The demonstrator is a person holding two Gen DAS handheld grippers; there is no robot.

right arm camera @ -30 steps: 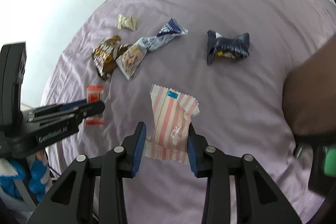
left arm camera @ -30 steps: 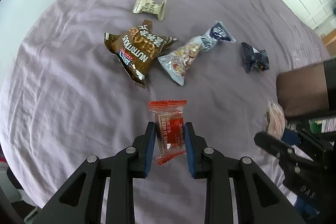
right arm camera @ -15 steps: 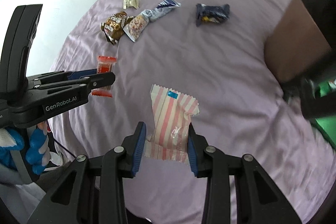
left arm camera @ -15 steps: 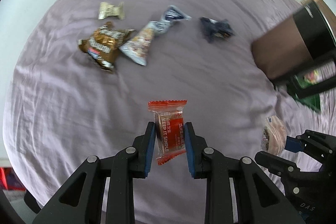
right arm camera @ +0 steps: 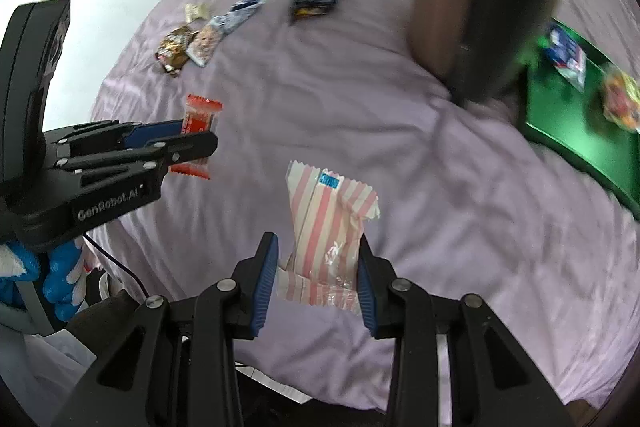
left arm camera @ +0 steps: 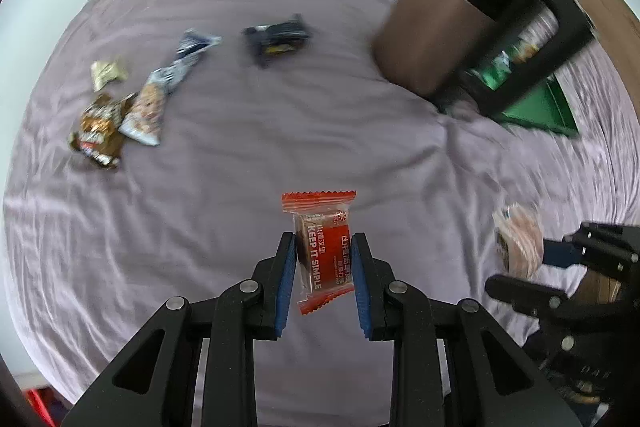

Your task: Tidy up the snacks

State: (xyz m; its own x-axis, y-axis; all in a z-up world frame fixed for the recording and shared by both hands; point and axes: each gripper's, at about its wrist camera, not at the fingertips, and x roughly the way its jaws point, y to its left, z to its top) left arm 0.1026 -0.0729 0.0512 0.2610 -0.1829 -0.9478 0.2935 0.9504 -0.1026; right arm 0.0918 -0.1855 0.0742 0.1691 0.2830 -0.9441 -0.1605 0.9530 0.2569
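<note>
My left gripper (left arm camera: 324, 251) is shut on a red snack packet (left arm camera: 325, 251) and holds it above the purple bedsheet (left arm camera: 224, 187). In the right wrist view the same left gripper (right arm camera: 204, 141) comes in from the left with the red packet (right arm camera: 200, 119). My right gripper (right arm camera: 318, 259) is shut on a pink-and-white striped packet (right arm camera: 326, 227); from the left wrist it shows as a blurred packet (left arm camera: 518, 241) at the right edge. Loose on the sheet lie a brown bag (left arm camera: 98, 131), a pale twisted bag (left arm camera: 160, 95), a small beige packet (left arm camera: 107, 73) and a dark blue packet (left arm camera: 278, 39).
A green tray (right arm camera: 560, 119) with a few snacks in it lies on the sheet at the right. A brown and black container (left arm camera: 440, 27) stands beside it, blurred. A blue-gloved hand (right arm camera: 60, 279) holds the left gripper.
Both grippers have travelled across the bed with their packets. The loose snacks have slid up and left in both views, and the green tray and brown container have come into view at the right.
</note>
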